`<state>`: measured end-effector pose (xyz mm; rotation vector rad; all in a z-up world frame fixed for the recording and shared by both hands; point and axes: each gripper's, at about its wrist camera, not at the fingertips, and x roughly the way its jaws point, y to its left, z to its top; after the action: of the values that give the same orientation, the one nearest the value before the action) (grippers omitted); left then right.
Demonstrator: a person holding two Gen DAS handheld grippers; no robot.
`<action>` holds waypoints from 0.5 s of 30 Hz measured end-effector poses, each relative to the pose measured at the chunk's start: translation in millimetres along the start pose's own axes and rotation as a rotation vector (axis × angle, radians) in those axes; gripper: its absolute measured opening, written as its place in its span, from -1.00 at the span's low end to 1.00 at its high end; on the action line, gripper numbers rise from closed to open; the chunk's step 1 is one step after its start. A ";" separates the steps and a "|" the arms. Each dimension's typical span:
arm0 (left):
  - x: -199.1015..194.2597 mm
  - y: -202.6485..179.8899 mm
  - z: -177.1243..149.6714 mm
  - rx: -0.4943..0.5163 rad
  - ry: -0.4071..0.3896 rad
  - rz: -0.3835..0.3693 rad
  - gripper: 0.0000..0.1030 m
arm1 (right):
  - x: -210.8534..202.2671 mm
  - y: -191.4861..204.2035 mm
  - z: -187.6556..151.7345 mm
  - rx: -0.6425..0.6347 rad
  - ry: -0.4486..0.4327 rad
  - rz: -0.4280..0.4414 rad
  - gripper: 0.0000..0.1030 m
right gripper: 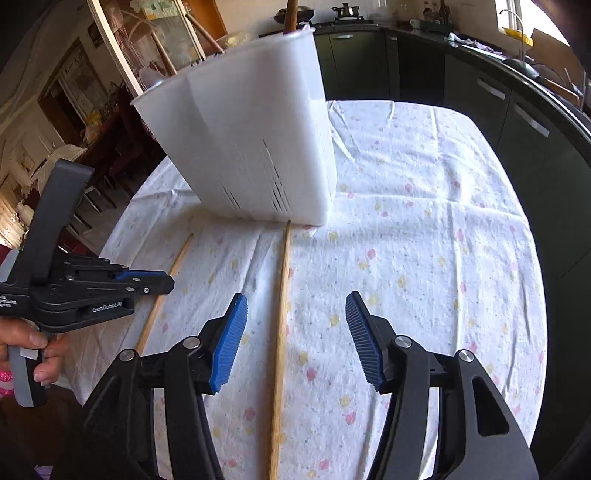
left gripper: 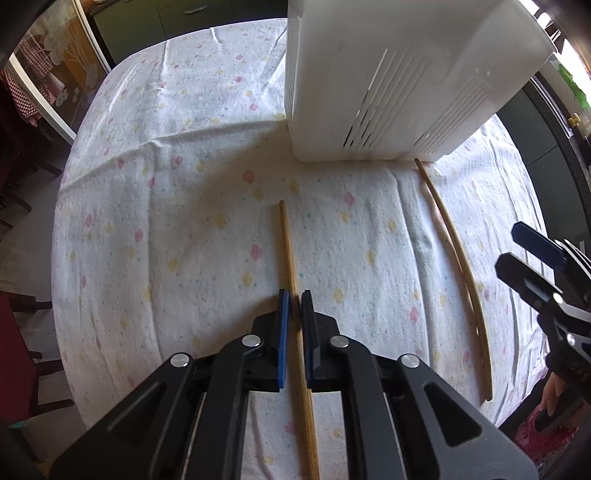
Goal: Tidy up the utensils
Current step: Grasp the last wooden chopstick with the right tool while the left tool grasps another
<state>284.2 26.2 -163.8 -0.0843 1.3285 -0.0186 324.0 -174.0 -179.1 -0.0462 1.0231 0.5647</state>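
Observation:
Two wooden chopsticks lie on the flowered tablecloth in front of a white slotted utensil holder [left gripper: 388,81]. My left gripper [left gripper: 295,299] is shut on one chopstick [left gripper: 290,251], with its blue pads [left gripper: 282,332] pressed against the stick. The second chopstick [left gripper: 458,266] lies to the right, its far tip touching the holder's base. In the right wrist view my right gripper [right gripper: 295,306] is open and straddles that second chopstick [right gripper: 282,295] without touching it. The holder [right gripper: 251,147] stands ahead with a wooden handle [right gripper: 290,14] sticking out of it.
The table is covered by a white cloth [right gripper: 424,240] with pastel flowers. Dark green kitchen cabinets [right gripper: 517,122] run along the right. The left gripper [right gripper: 147,280] shows at the left of the right wrist view, over the first chopstick [right gripper: 162,295].

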 end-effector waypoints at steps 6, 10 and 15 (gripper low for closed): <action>-29.8 20.0 -8.8 0.012 -0.072 -0.015 -0.88 | 34.8 10.2 11.8 -0.049 0.062 -0.050 0.09; -52.8 18.6 -6.5 0.030 -0.122 -0.014 -0.88 | 47.7 20.0 19.6 -0.074 0.081 -0.078 0.08; -69.1 18.3 -11.6 0.048 -0.159 -0.022 -0.88 | 56.7 30.6 26.0 -0.110 0.098 -0.123 0.09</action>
<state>255.8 48.1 -100.9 -0.0587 1.1680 -0.0615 352.6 -116.0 -204.9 -0.2343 1.0753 0.5100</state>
